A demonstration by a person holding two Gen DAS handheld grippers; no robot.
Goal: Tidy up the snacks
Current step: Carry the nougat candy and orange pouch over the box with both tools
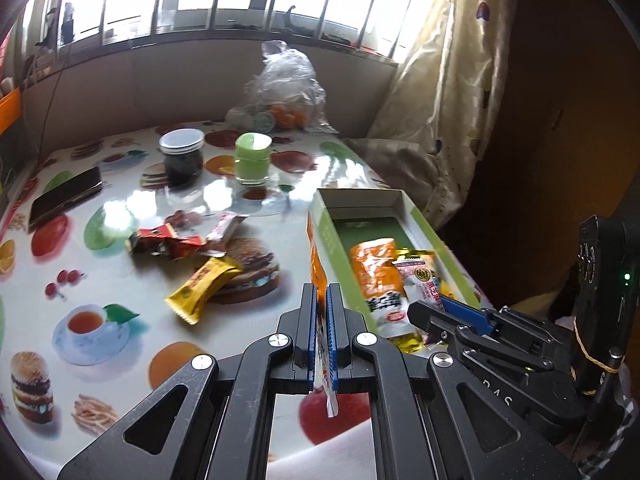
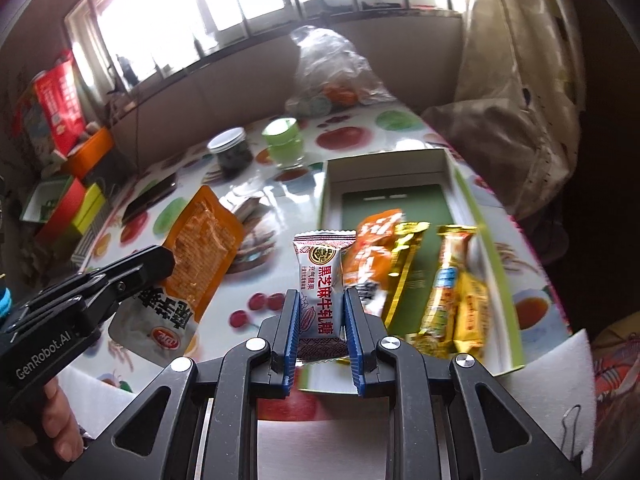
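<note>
while each tool (image 1: 321, 300) (image 2: 322, 312) grips one packet, four fill the box (image 2: 496, 264).

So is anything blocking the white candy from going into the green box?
Nothing visible does. The right gripper holds the white candy at the box edge; snacks already inside lie beside it.

Dark jar (image 1: 182, 156), green jar (image 1: 252, 159), perhaps a phone (image 1: 65, 197)

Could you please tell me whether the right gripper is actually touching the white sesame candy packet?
Touching. In the right wrist view, the right gripper has both blue pads pressed against the sides of the white candy packet, which sits upright between them.
</note>
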